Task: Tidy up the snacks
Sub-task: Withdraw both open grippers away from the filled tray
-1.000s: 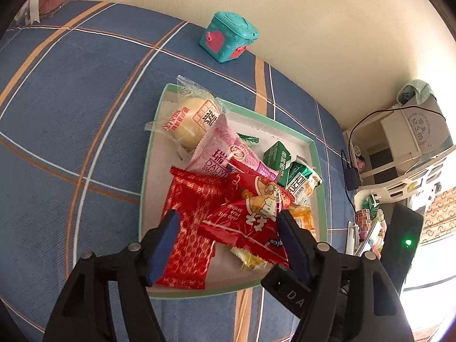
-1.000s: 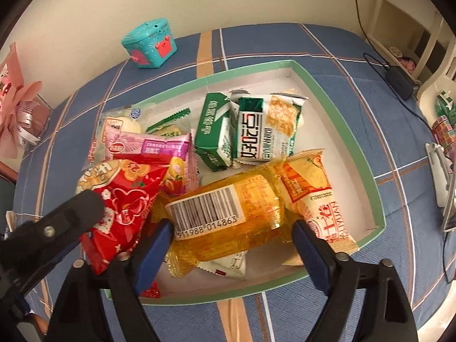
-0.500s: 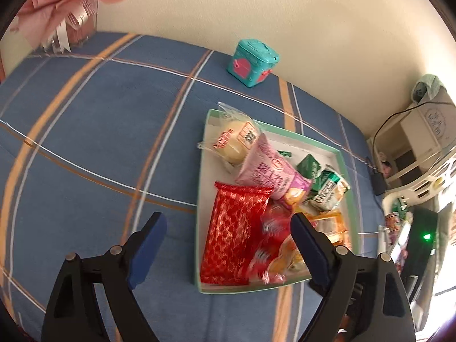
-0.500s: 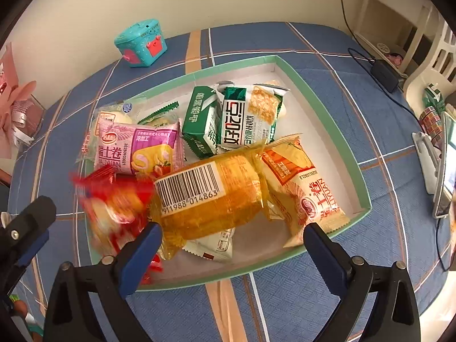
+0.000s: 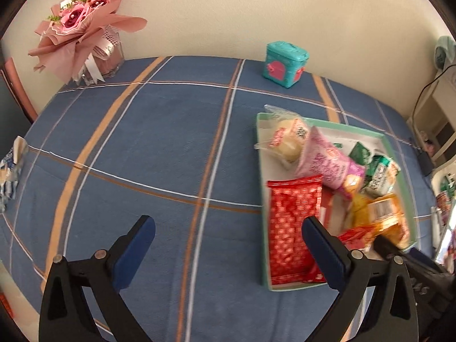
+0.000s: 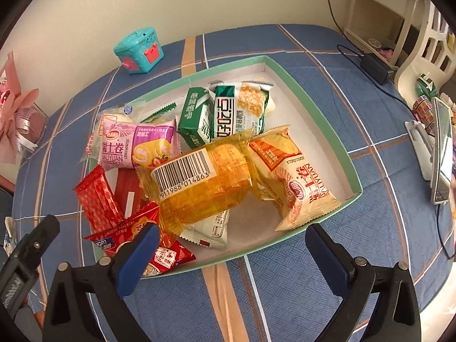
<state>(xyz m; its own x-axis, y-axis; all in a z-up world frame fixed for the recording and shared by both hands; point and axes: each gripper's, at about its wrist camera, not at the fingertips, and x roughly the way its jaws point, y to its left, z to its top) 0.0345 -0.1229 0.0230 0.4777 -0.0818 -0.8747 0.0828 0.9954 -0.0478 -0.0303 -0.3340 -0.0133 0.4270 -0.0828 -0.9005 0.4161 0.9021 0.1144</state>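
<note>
A green-rimmed tray (image 6: 313,97) on the blue plaid cloth holds a heap of snack packs. An orange pack with a barcode (image 6: 205,182) lies on top, beside a cream pack (image 6: 296,176), green packs (image 6: 228,111) and a pink roll pack (image 6: 136,145). The red patterned pack (image 5: 293,222) lies along the tray's left side. My right gripper (image 6: 232,230) hovers over the tray's near rim, jaws opening, nothing between them. My left gripper (image 5: 228,225) hangs over bare cloth left of the tray (image 5: 350,127), jaws also opening and empty.
A teal toy box (image 5: 286,62) stands by the wall behind the tray. A pink bouquet (image 5: 82,22) sits at the far left corner. Right of the cloth are a phone on a stand (image 6: 441,148), a charger with its cable (image 6: 373,67) and white shelving.
The left gripper let go of a red pack, which dropped into the tray, then swung left over the cloth. The right gripper's jaws widened away from the orange pack and drew back a little.
</note>
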